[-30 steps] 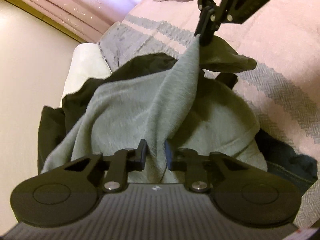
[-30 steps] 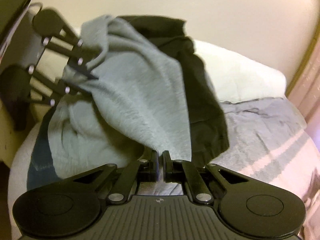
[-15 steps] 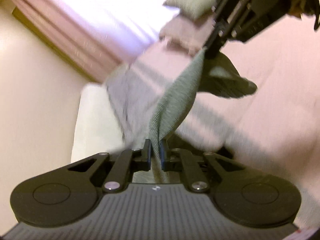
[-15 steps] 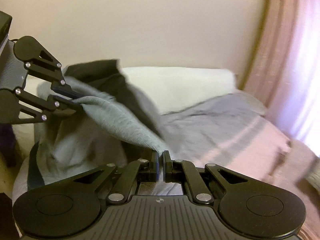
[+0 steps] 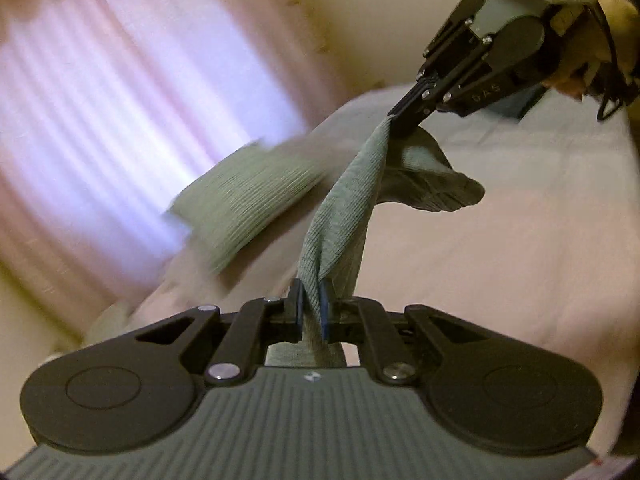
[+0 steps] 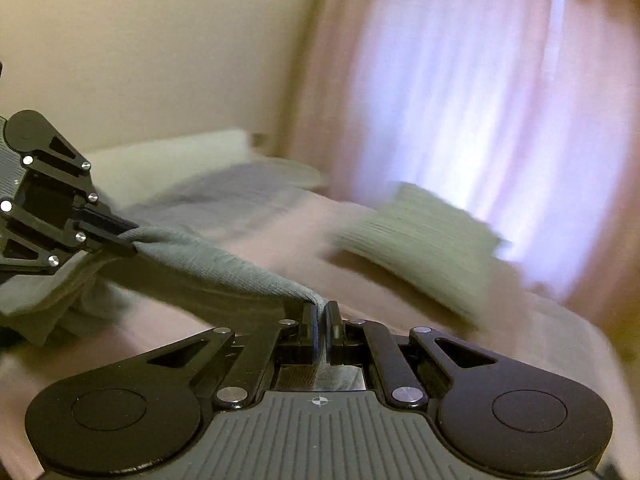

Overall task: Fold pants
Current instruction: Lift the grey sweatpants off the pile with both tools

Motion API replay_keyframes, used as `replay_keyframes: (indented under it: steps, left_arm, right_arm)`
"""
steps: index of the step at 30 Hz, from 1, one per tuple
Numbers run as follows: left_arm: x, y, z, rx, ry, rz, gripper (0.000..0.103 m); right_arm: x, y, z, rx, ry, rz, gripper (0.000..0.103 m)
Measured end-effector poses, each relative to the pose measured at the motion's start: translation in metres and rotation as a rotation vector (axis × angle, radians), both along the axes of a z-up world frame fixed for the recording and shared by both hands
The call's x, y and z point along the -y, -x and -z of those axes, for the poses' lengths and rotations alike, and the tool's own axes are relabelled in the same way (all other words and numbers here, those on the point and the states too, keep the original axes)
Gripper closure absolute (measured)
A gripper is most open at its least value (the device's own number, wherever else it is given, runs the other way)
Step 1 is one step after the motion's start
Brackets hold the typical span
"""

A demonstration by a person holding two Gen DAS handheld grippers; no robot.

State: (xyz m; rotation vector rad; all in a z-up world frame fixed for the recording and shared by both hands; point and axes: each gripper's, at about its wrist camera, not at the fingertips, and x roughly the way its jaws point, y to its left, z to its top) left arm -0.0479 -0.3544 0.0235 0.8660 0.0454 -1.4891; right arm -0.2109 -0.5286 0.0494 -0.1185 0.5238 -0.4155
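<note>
**Grey-green pants stretched between two closed grippers above the bed**

The pink bedspread-covered bed (image 5: 520, 264) fills the lower and right part of the left wrist view, with the pink sheer curtain (image 5: 132, 92) glowing at 10 o'clock. In the right wrist view the same curtain (image 6: 500, 100) sits at 1 o'clock, beside a plain cream wall (image 6: 160, 40). A white pillow (image 6: 168, 160) lies at the head of the bed at 10 o'clock, with a grey striped band of the bed cover just in front of it. A blurred, ribbed sage-green square cushion (image 5: 248, 192) rests on the bed near the curtain.

The grey-green ribbed knit pants (image 5: 344, 208) are held clear of the bed as a taut band. In the left wrist view the long axis runs from 6 o'clock up toward 1 o'clock; in the right wrist view it runs from the centre out toward 9 o'clock, with loose folds hanging below the far end.

The left gripper (image 5: 310, 304) has its jaws pressed together on one end of the pants. The right gripper (image 6: 320, 320) pinches the other end, its jaws nearly touching with fabric between them. A hand (image 5: 592, 52) grips the right gripper's body at 1 o'clock. Faint raised letters on that body look like "DAS", though they are too small to be certain.
</note>
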Motion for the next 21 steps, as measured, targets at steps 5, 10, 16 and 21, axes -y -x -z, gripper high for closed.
replay_keyframes:
  steps: [5,10,16,21]
  left_arm:
    - [0.103,0.136,0.025,-0.195,-0.018,0.113,0.096]
    - [0.155,0.217,0.076,-0.395,-0.171,0.171,0.090]
    - [0.107,0.182,0.119,-0.415,-0.277,-0.012,0.081]
    - [0.013,0.090,0.134,-0.369,-0.283,-0.297,0.068]
  right_arm:
    - [0.087,0.142,0.005,-0.074,0.021,0.236,0.103]
    - [0.143,0.226,0.059,-0.248,-0.086,0.379,0.103]
    - [0.133,0.210,0.100,-0.337,-0.211,0.429,0.093]
    - [0.063,0.146,0.111,-0.330,-0.239,0.225,0.059]
